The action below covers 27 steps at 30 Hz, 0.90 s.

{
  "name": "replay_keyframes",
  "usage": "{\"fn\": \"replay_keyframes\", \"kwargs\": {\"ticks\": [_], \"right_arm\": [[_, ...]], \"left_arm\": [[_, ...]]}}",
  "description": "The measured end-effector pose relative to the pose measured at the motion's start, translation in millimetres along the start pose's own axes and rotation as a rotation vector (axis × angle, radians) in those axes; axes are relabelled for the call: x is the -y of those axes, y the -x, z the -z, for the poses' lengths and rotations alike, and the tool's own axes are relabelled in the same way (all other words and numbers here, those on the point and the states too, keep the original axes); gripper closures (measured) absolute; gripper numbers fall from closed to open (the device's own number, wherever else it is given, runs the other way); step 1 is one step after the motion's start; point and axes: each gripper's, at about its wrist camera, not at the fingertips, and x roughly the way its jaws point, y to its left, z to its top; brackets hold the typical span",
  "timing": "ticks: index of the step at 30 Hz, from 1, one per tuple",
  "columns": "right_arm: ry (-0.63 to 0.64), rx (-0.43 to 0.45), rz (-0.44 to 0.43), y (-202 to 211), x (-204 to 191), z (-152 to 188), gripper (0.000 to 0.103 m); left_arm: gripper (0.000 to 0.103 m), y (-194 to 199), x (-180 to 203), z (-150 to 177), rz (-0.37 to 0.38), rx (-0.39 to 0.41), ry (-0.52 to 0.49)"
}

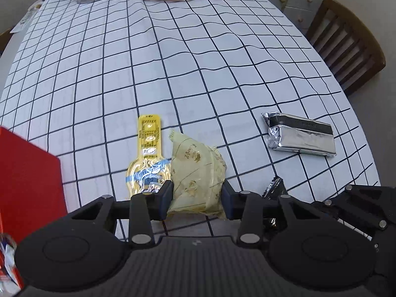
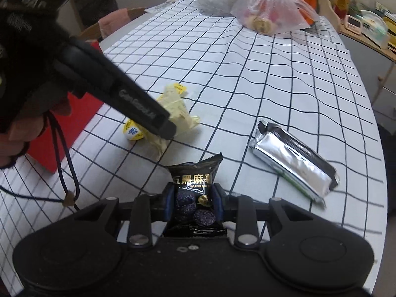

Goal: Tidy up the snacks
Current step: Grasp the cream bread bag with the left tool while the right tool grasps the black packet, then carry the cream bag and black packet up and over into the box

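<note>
My left gripper (image 1: 196,198) is shut on a pale yellow wrapped snack (image 1: 198,170) low over the checked tablecloth; it also shows in the right wrist view (image 2: 177,109) under the left gripper's body. A yellow jelly pack (image 1: 148,156) lies just left of it, touching. My right gripper (image 2: 191,201) is shut on a black sesame snack packet (image 2: 194,193); a corner of that packet shows in the left wrist view (image 1: 274,188). A silver and black foil bar (image 1: 300,136) lies to the right (image 2: 294,163).
A red box (image 1: 27,185) stands at the left (image 2: 66,133). Clear plastic bags of snacks (image 2: 267,12) sit at the table's far end. A wooden chair (image 1: 346,47) stands beyond the right table edge. A counter with clutter (image 2: 366,24) is at the far right.
</note>
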Motion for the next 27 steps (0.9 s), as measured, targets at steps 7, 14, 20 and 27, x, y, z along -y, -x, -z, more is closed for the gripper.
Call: {"fn": "replay_keyframes", "kwargs": {"ticks": [7,14,20,27], "right_arm": [[-0.044,0.048,-0.004,35.2,-15.7,4.3,0.074],[-0.064,0.094,-0.001,68.0,-38.2,0.8,0.073],[-0.067,0.13,-0.014,87.8,-64.5,-8.4,0.073],[-0.053,0.165,-0.033,102.1,-106.3,-21.0,0.073]], "left_arm": [[0.063,33.3,-9.5,24.6,0.025,0.039,0.043],[0.063,80.8,-27.5,49.8,0.033,0.114,0.066],[0.063,121.4,-50.6,72.8,0.033,0.174,0.091],[0.063,156.3,-84.2,99.2,0.03,0.224,0.119]]}}
